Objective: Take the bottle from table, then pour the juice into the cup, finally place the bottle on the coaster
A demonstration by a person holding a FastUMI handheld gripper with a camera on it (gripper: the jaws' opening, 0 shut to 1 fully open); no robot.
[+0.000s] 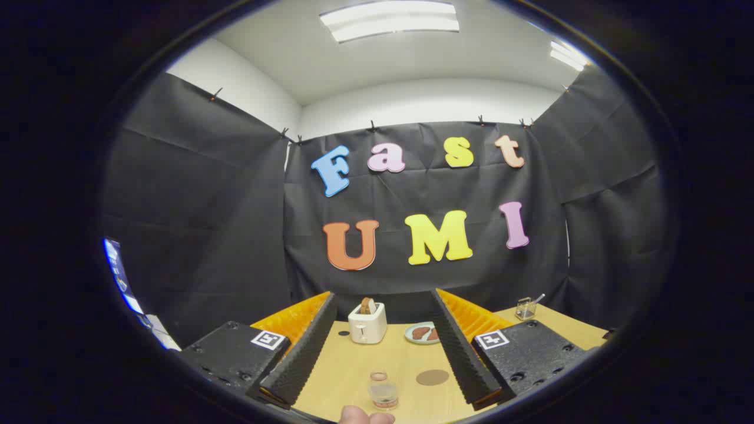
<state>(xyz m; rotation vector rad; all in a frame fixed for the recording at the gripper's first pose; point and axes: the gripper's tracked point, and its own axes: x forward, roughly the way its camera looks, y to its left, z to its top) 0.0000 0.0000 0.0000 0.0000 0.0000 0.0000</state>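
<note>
My gripper point(383, 296) is open, its two black ribbed fingers point(300, 353) spread wide above the wooden table point(347, 371). Low between the fingers, close to me, stands a small clear container with a narrower top point(383, 390); it looks like the bottle, with a reddish tint at its base. A round brown coaster point(432, 377) lies flat just right of it, near the right finger. Nothing is between the finger pads. A person's fingertip point(365, 417) shows just in front of the bottle.
Farther back between the fingers stands a white toaster point(367, 324) with a slice of bread in it. A plate with food point(422, 333) lies to its right. A small wire basket point(525, 307) sits at the back right of the table.
</note>
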